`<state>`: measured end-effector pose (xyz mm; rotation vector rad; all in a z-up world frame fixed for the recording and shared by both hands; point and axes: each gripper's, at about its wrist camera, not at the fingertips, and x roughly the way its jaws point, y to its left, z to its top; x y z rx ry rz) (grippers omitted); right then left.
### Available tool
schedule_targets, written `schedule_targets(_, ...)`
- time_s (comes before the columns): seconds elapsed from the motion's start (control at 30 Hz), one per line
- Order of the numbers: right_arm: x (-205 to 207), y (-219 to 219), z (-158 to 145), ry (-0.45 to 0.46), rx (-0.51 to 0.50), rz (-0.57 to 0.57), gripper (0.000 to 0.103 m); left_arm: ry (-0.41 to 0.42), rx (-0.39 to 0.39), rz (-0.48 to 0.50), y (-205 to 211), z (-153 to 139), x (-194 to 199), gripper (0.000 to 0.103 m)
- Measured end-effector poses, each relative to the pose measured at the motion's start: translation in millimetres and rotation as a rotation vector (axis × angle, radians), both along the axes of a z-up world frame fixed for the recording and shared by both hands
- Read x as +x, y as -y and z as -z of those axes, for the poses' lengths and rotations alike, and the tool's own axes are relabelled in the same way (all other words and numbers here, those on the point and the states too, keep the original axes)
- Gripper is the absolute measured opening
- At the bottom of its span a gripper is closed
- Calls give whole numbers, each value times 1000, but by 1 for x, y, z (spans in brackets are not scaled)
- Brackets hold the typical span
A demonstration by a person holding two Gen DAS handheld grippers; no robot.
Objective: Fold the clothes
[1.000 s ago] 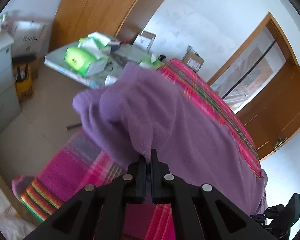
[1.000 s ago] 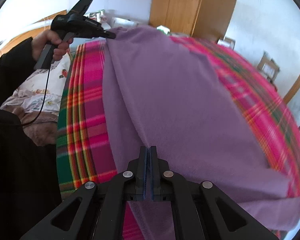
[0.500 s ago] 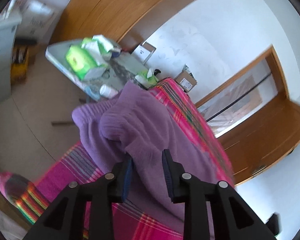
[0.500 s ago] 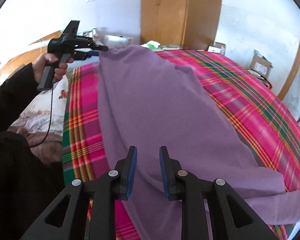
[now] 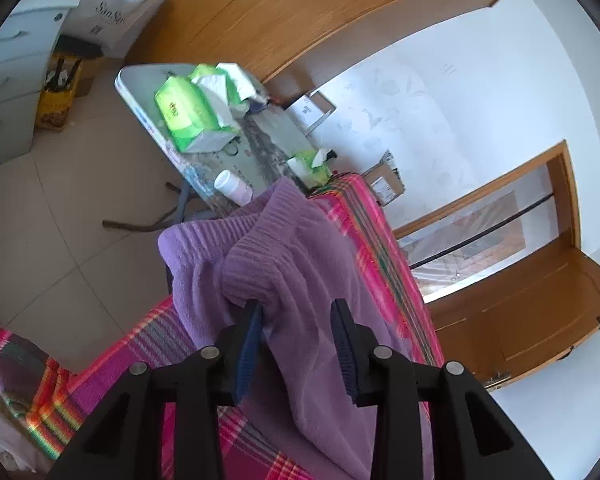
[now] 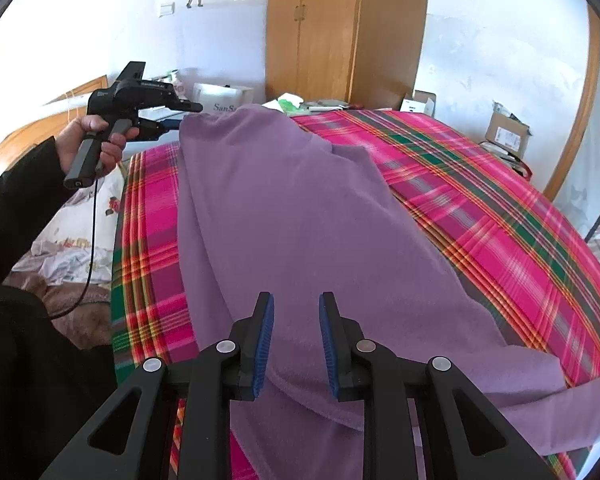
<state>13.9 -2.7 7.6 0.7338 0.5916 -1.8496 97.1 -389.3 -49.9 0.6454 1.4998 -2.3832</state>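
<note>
Jaws that were clamped on cloth a second ago now stand apart on both tools: the left gripper is opening, with a ribbed purple fold draped against its left pad only, and the right gripper has let go, its blue pads clear of the fabric below them. In the right wrist view the left one also shows at upper left, held in a hand with a dark sleeve (its cable hangs down).

The purple garment lies spread from upper centre to lower right of that view, smooth, one side folded over, its ribbed cuffs bunched at mid-frame in the left wrist view.

It rests on a bed with a pink plaid blanket. Beyond, a cluttered worktop bears green tissue packs; a wooden wardrobe stands at top centre, a door frame at right.
</note>
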Motion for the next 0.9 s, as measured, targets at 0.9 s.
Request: schedule_targets(0.9,1,13,18,31,50,-12,28,185,-306,-35,-3,-8,6,12)
